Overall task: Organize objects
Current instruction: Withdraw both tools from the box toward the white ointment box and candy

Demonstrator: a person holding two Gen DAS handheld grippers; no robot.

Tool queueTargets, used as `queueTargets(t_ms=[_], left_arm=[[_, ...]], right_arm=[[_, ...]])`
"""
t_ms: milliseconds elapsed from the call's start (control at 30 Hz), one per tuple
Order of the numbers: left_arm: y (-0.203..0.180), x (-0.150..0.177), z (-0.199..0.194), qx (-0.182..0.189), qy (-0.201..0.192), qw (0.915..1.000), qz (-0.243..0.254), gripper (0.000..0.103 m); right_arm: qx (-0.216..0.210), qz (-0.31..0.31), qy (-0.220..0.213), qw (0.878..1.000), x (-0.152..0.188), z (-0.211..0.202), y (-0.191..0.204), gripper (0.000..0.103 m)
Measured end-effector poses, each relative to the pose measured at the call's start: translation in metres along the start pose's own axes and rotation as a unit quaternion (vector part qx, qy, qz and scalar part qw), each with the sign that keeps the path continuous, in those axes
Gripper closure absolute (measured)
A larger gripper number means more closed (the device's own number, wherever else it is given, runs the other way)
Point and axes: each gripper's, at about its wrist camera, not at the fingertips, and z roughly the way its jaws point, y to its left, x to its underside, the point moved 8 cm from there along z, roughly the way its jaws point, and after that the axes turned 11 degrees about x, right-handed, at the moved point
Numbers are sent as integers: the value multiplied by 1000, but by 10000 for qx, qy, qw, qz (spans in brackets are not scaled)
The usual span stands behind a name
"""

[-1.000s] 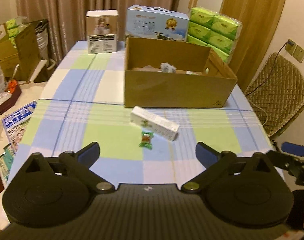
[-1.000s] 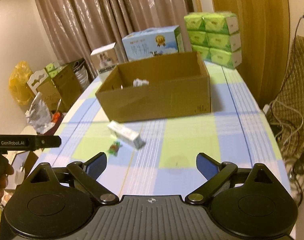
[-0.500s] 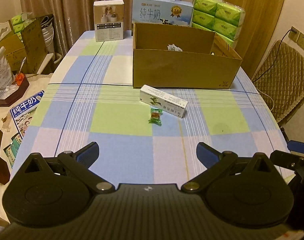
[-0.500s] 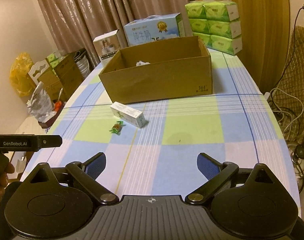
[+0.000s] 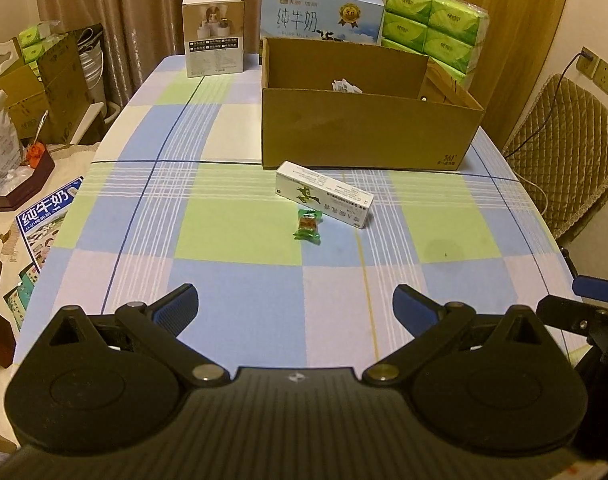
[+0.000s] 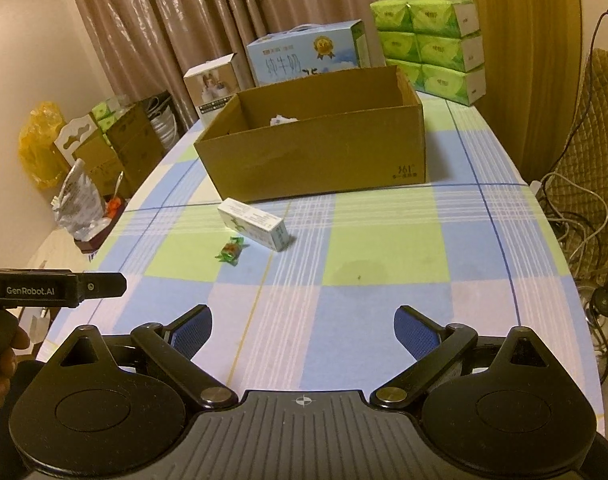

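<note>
The long white rectangular carton with green print (image 5: pixel 324 199) lies flat on the checked blue, green and white tablecloth (image 5: pixel 240 280), just in front of the open brown cardboard box (image 5: pixel 368 136) and set at an angle to it. Just beside its near long side lies the small green-wrapped candy (image 5: pixel 309 225); whether the 2 touch cannot be told. The carton looks light and stiff, with thin walls that would dent under a hard squeeze, so the best hold is probably across its narrow width near the middle. The candy looks very light, its wrapper crinkly and likely slippery; its thicker middle is the place to pinch, not the twisted ends. The left gripper (image 5: pixel 295 306) hovers over the near edge of the table with its jaws spread wide and nothing between them. The right gripper (image 6: pixel 303 330) is likewise wide apart and empty, well back from both items. Some white paper items already sit inside the box.
</note>
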Motion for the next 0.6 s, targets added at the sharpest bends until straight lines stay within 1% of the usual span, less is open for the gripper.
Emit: queueTargets(t_ms=[333, 600], left_arm=[[3, -1, 15, 20, 79, 10000, -20, 1], [14, -9, 37, 26, 115, 9999, -29, 1]], right_arm=[[39, -78, 44, 10000, -5, 14, -2, 8], [75, -513, -5, 9987, -16, 38, 3, 8]])
